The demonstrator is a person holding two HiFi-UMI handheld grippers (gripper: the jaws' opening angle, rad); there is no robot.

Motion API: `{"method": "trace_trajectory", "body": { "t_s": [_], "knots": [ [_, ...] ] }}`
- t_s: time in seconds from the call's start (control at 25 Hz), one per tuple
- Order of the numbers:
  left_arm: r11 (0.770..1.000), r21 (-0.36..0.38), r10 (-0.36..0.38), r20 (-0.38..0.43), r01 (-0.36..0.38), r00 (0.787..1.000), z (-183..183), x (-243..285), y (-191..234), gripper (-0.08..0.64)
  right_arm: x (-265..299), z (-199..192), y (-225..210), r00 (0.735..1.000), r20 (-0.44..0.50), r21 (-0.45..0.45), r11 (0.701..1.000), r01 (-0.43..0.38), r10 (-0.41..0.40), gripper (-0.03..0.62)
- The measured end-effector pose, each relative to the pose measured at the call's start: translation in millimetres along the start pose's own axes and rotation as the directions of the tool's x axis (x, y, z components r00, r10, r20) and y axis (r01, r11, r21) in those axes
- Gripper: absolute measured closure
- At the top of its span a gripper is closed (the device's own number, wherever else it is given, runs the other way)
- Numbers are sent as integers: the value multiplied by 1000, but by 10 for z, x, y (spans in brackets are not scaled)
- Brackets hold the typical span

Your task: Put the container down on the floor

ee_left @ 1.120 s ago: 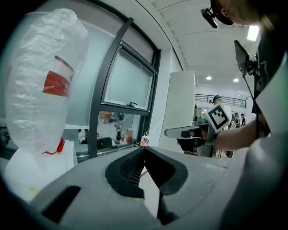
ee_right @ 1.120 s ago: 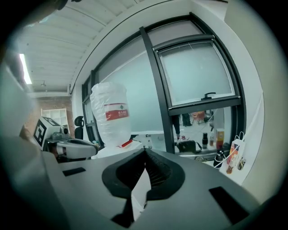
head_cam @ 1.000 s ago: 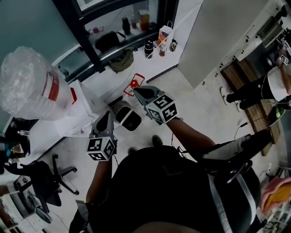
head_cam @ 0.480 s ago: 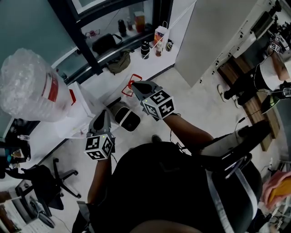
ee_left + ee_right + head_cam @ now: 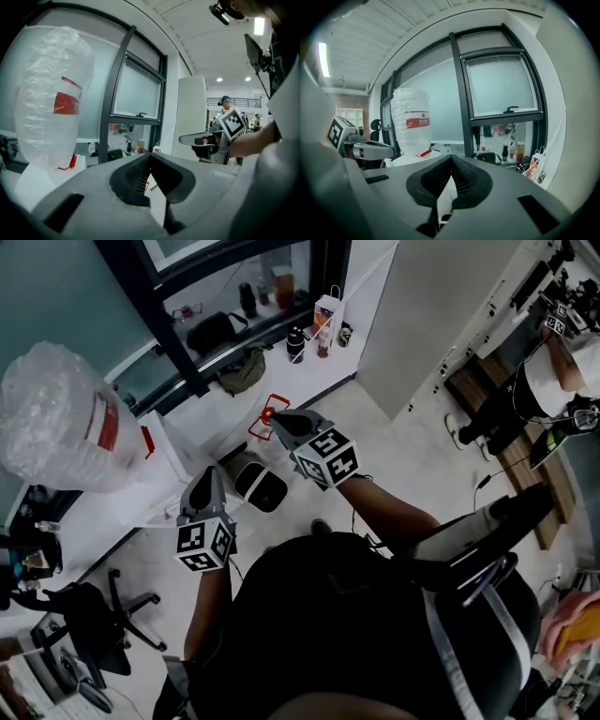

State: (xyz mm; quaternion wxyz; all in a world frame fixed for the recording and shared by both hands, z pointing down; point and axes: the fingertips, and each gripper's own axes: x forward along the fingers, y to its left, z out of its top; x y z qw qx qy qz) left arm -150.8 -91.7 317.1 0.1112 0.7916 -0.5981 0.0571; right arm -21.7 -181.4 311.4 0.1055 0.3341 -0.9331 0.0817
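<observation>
The container is a big clear plastic water bottle with a red label. It stands upside down on a white stand at the left, and shows as well in the left gripper view and the right gripper view. My left gripper is shut and empty, held in the air to the right of the stand, apart from the bottle. My right gripper is also shut with nothing in it, further right and a little ahead. Both point toward the window.
A white and black device and a red wire frame lie on the floor below the grippers. A black bag, bottles and a paper bag line the window ledge. An office chair stands lower left; a person stands far right.
Both grippers stay shut and keep almost the same places. The head view has shifted slightly, and the right gripper has drifted a little up and left.
</observation>
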Motion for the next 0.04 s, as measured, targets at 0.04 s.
{"method": "trace_trajectory", "body": {
  "t_s": [0.04],
  "knots": [
    [1000, 3, -3, -1, 3, 1000, -2, 0, -11, 549, -7, -18, 0, 1000, -3, 5, 1000, 3, -3, 584]
  ]
}}
